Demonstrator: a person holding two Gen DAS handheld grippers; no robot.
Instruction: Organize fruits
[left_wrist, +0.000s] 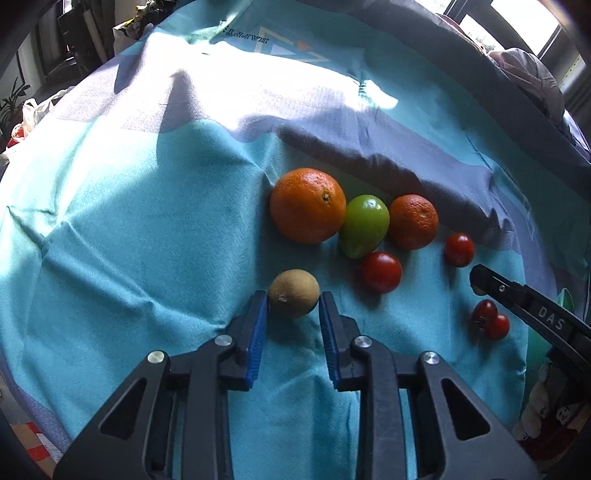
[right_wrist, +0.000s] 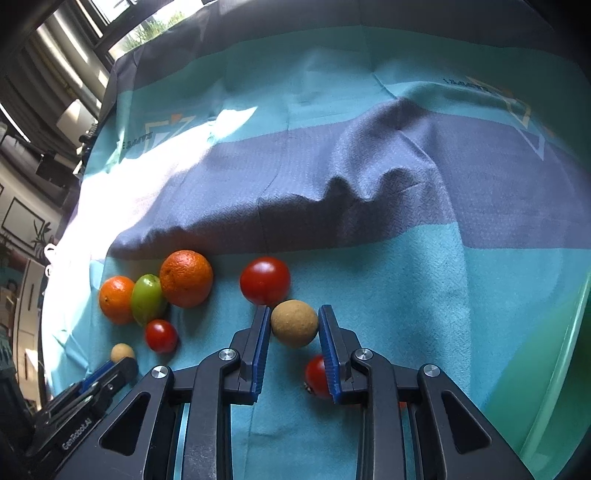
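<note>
On a teal and grey cloth (left_wrist: 147, 229), my left gripper (left_wrist: 293, 295) is shut on a brown kiwi-like fruit (left_wrist: 293, 288), a blue pad against each side. Beyond it lie a large orange (left_wrist: 306, 205), a green fruit (left_wrist: 364, 225), a smaller orange (left_wrist: 413, 221) and a red tomato (left_wrist: 380, 272). My right gripper (right_wrist: 294, 310) is shut on a second round brown fruit (right_wrist: 294, 326). A big tomato (right_wrist: 265, 280) sits just past it. Another tomato (right_wrist: 317, 376) is half hidden under the right finger.
Small tomatoes (left_wrist: 459, 249) and a pair of cherry tomatoes (left_wrist: 489, 319) lie near the right gripper's finger (left_wrist: 517, 295). A raised fold of grey cloth (right_wrist: 351, 192) runs behind the fruits. A pale green rim (right_wrist: 565, 350) shows at the right edge.
</note>
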